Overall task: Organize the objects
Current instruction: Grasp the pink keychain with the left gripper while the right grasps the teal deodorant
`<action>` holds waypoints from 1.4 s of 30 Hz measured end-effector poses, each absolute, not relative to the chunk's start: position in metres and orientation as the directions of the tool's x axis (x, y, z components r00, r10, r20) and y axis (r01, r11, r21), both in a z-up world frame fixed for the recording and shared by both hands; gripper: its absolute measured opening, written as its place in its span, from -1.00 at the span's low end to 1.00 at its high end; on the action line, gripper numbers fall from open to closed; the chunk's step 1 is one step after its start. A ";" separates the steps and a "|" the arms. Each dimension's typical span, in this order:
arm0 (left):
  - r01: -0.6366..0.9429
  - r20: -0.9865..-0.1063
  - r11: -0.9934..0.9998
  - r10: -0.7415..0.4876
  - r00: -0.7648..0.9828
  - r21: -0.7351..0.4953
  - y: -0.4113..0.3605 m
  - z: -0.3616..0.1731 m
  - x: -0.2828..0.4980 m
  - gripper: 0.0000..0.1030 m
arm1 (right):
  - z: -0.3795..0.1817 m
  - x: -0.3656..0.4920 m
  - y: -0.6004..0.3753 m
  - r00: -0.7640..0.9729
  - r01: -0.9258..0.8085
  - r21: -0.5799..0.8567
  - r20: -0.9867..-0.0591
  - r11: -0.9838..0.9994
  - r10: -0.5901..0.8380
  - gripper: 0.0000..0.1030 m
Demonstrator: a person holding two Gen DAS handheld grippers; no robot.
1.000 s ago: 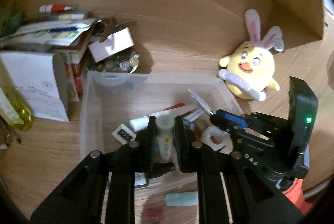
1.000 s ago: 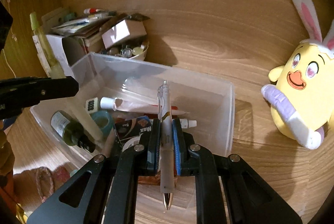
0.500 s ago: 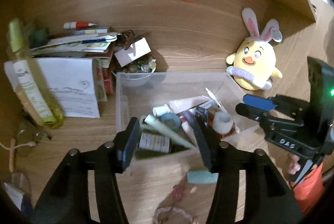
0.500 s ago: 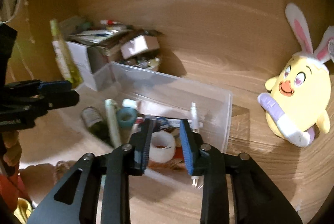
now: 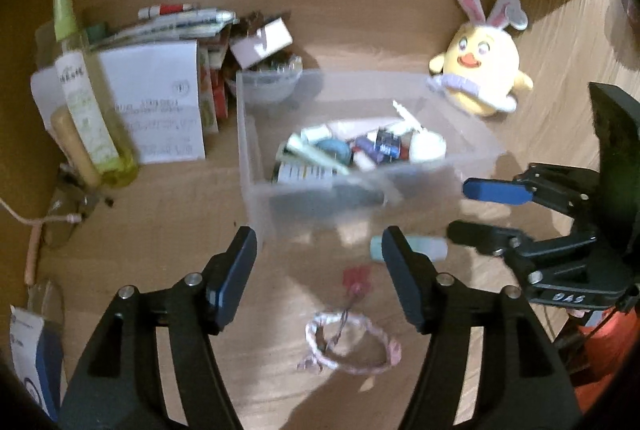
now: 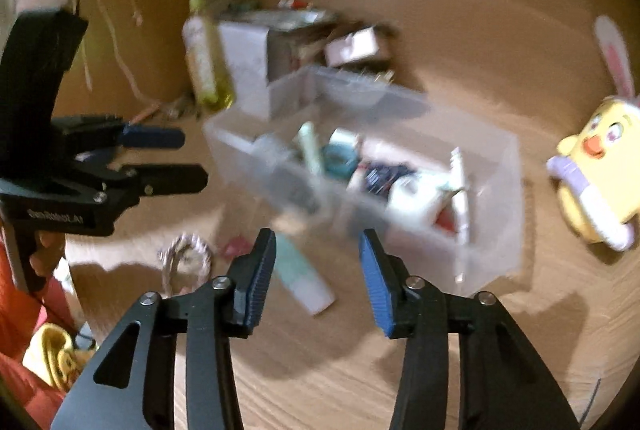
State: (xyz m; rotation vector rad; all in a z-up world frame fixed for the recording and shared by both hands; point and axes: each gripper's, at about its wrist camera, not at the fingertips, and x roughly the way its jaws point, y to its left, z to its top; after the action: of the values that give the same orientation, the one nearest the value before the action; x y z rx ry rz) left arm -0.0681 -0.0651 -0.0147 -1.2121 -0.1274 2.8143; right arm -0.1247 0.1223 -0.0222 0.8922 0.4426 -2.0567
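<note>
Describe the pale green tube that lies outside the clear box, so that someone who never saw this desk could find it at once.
Start at the clear plastic box in the middle of the wooden desk. On the bare wood just in front of its near wall lies a short pale green tube. Its neighbours there are a small red trinket and a pink braided bracelet; the tube alone is smooth, straight and mint-coloured.

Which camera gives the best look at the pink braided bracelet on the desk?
The left wrist view. The bracelet lies whole and fairly sharp on the desk, just beyond the open left gripper. In the right wrist view it is small, blurred by motion and off to the left.
</note>
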 end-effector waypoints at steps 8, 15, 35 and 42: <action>-0.061 -0.794 -0.993 0.120 -0.596 -0.104 -0.057 -0.052 -0.069 0.26 | -0.062 -0.138 0.101 -0.332 0.818 0.006 -0.812 -0.575 -0.480 -0.21; -0.109 -0.815 -0.991 0.131 -0.565 -0.083 -0.041 -0.065 -0.079 0.23 | -0.064 -0.136 0.108 -0.336 0.816 0.003 -0.811 -0.578 -0.479 -0.55; -0.175 -0.784 -0.984 0.124 -0.608 -0.019 -0.019 -0.053 -0.076 -0.57 | -0.023 -0.125 0.163 -0.429 0.759 0.051 -0.711 -0.649 -0.557 -0.55; -0.165 -0.709 -0.984 0.162 -0.687 -0.065 -0.025 -0.009 -0.063 -0.57 | 0.001 -0.122 0.173 -0.473 0.746 0.062 -0.653 -0.663 -0.592 -0.55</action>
State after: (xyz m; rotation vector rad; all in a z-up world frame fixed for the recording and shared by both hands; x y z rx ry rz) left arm -0.0629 -0.0245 -0.0089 -1.1472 0.0063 2.7324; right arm -0.1220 0.1732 0.0013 0.8372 0.2952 -2.1573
